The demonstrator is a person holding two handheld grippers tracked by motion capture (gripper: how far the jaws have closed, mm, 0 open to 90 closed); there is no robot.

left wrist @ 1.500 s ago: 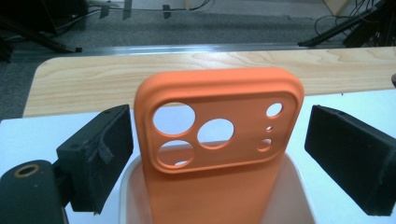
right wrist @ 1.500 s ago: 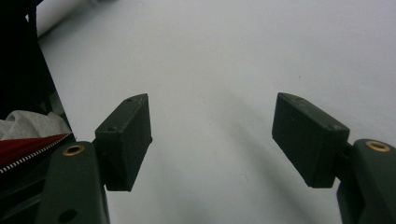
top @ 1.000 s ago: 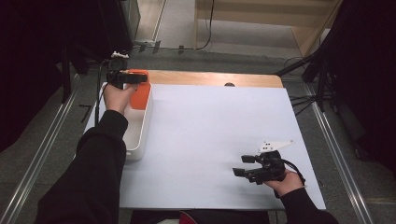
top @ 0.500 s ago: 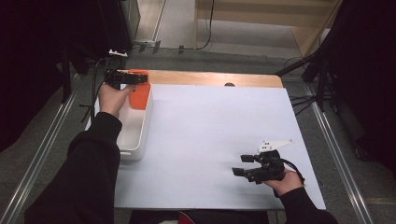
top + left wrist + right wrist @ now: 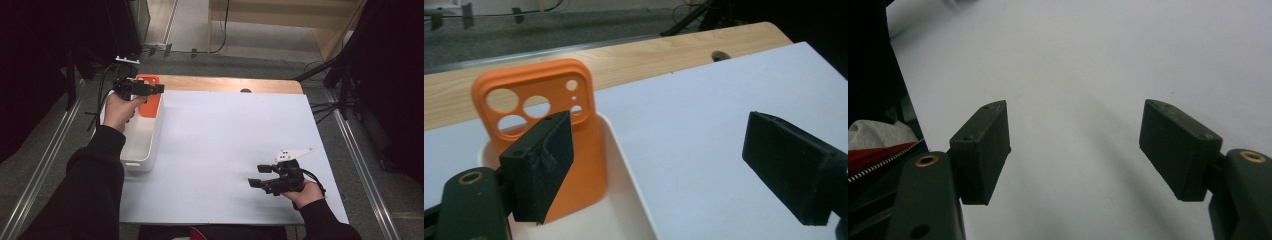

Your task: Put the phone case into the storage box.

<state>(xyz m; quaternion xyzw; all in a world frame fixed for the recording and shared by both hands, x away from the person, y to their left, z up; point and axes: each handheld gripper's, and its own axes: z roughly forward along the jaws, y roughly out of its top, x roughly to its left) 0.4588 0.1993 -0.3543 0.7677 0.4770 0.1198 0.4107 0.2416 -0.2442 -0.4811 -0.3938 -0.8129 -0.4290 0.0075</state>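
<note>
An orange phone case stands upright against the far end wall of a white bin, with its camera cut-outs at the top. My left gripper hovers just above that end of the bin. Its jaws stand wide apart with nothing between them, and the case sits behind the left jaw. My right gripper is open over the bare white table sheet at the near right, holding nothing.
The bin lies along the left edge of the white sheet. A strip of wooden tabletop with a cable hole runs along the far side. Metal rails and dark stands flank the table. Red and white cloth shows at the near edge.
My left forearm has swung left, off the bin, and the gripper has lifted a little by the case. The orange case stays in the bin. The right hand has kept still.
</note>
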